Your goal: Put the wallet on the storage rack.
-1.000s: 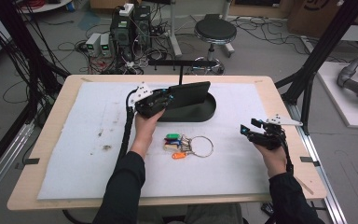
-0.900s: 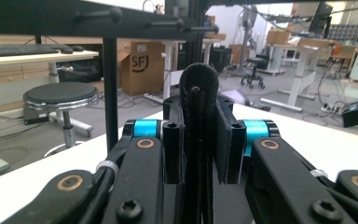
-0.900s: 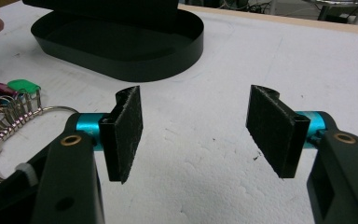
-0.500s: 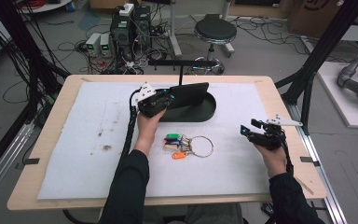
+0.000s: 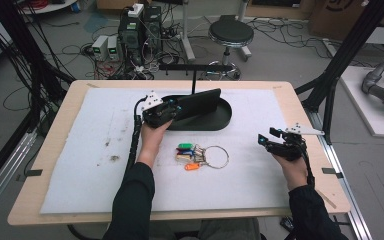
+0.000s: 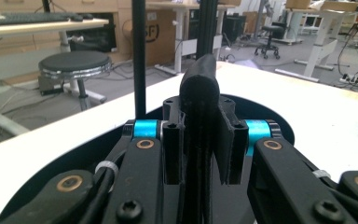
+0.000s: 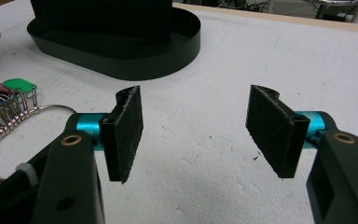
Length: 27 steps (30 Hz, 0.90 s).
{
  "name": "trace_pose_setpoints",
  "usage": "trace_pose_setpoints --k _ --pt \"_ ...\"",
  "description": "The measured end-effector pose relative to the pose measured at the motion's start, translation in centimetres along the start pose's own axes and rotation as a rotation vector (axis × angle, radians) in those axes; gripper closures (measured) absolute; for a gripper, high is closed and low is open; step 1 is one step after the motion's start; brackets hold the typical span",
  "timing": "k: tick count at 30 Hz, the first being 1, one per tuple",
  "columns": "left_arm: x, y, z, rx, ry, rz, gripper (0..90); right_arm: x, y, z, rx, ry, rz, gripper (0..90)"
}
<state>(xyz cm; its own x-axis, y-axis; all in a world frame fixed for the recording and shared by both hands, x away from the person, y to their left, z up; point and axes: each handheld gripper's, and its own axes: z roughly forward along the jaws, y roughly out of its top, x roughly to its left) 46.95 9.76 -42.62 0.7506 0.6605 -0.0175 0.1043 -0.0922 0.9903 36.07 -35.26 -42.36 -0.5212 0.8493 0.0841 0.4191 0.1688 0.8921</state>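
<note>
On the white mat I kept the left gripper clamped on the upright black panel in the oval tray to steady it, while the right gripper waited open-jawed beside the keyring.

A key ring with coloured tags lies on the white mat — a round stool stands beyond the table.

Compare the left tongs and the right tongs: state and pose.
The left tongs are shut on the upright black panel over the oval tray; the right tongs are open and grip nothing. The left sit at the tray, the right over bare mat beside the key ring. Both have black pads.
</note>
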Motion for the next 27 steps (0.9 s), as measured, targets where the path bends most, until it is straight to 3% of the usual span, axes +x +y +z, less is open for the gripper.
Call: trace_pose_setpoints --k 10,15,25,27 --pt "0.5 -0.9 -0.6 0.066 0.017 0.004 73.9 0.0 0.0 0.2 0.006 -0.002 -0.006 37.0" --pt "0.8 -1.3 -1.0 0.133 0.032 0.005 72.5 0.1 0.0 0.2 0.010 -0.003 -0.004 37.0" --pt "0.5 -1.1 -1.0 0.152 0.047 0.024 69.8 0.1 0.0 0.2 0.011 -0.003 -0.007 37.1" --pt "0.4 -0.9 -1.0 0.162 0.057 0.045 69.8 0.1 0.0 0.2 0.010 -0.003 -0.010 37.1"
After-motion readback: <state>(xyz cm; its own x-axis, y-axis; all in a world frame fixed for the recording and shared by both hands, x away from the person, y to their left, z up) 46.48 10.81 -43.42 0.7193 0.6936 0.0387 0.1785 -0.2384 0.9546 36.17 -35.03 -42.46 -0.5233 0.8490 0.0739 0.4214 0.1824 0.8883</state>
